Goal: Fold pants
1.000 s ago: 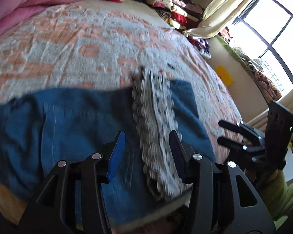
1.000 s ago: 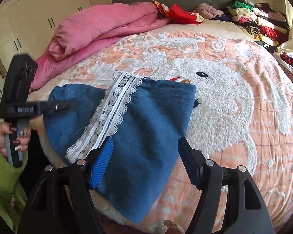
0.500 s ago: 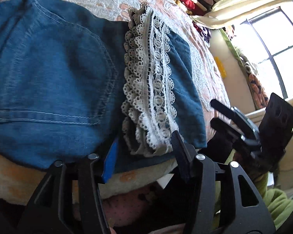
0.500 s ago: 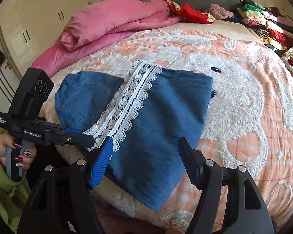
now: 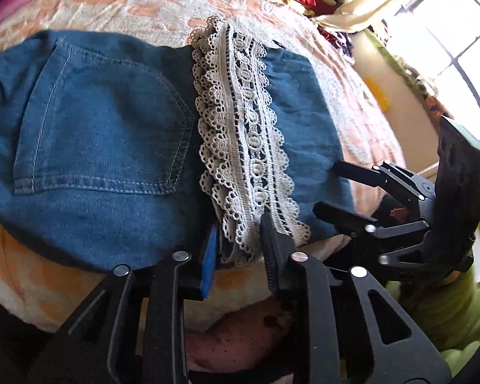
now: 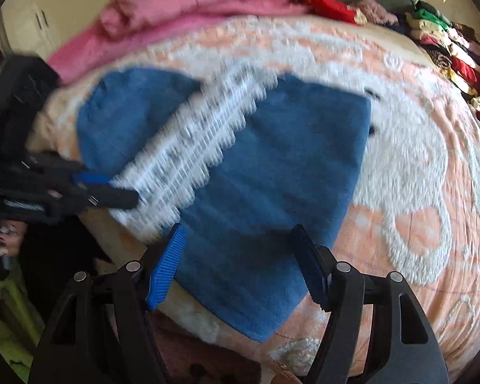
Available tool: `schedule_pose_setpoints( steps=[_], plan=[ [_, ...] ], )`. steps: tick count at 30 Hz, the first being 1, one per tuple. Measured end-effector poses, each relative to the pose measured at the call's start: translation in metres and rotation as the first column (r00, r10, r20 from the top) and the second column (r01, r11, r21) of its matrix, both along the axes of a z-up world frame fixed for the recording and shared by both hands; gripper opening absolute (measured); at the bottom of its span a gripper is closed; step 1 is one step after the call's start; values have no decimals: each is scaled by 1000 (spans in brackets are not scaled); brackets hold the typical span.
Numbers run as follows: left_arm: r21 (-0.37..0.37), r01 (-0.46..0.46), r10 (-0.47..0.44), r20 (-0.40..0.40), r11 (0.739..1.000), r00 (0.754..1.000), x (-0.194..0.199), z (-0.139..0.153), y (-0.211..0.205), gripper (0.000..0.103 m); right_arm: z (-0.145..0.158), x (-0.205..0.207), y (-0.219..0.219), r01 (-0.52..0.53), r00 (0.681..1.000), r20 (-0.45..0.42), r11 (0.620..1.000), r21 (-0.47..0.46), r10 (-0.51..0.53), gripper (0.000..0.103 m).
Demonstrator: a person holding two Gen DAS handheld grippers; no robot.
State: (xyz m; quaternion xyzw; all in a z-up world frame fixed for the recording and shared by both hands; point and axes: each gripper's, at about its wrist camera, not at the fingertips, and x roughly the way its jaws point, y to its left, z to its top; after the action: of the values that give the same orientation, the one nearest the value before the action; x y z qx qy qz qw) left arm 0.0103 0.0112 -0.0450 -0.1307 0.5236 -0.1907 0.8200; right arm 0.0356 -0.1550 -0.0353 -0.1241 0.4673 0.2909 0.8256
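Blue denim pants [image 5: 105, 121] lie folded on the bed near its front edge, with a white lace trim [image 5: 243, 134] running across them. My left gripper [image 5: 238, 252] sits at the near end of that lace. Its jaws are closing with the lace end between them, and a little gap still shows at the blue pad [image 5: 209, 265]. The blurred right wrist view shows the pants [image 6: 272, 160], the lace [image 6: 192, 147] and the left gripper [image 6: 112, 188]. My right gripper [image 6: 239, 228] stands open over the near denim edge, gripping nothing; it also appears at the right [image 5: 336, 188].
The peach and white bedspread [image 6: 416, 160] covers the bed. A pink quilt [image 6: 182, 3] lies at the back left and a row of folded clothes [image 6: 448, 41] at the back right. A window [image 5: 457, 32] is on the right. A green sleeve [image 5: 448, 313] is below the right gripper.
Both grippers have come down and closer to the front edge of the pants. The left jaws have narrowed around the lace end. The right jaws keep the same width.
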Motion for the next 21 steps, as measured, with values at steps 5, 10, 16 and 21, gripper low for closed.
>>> schedule_pose_setpoints(
  steps=[5,10,16,21],
  plan=[
    [26,7,-7,7,1000,1000,2,-2,-3,23,-7,3,-3,11,1000,-17,1000,4,-11,67],
    [49,1,-2,29,999,1000,1,2,-7,25,1,2,-8,21,1000,-11,999,42,-20,67],
    [66,-10,6,60,998,998,-3,9,-3,28,10,2,-17,54,999,-11,996,74,-53,67],
    [71,-13,8,69,997,998,-7,10,-1,30,14,2,-20,61,998,-6,995,84,-60,74]
  ],
)
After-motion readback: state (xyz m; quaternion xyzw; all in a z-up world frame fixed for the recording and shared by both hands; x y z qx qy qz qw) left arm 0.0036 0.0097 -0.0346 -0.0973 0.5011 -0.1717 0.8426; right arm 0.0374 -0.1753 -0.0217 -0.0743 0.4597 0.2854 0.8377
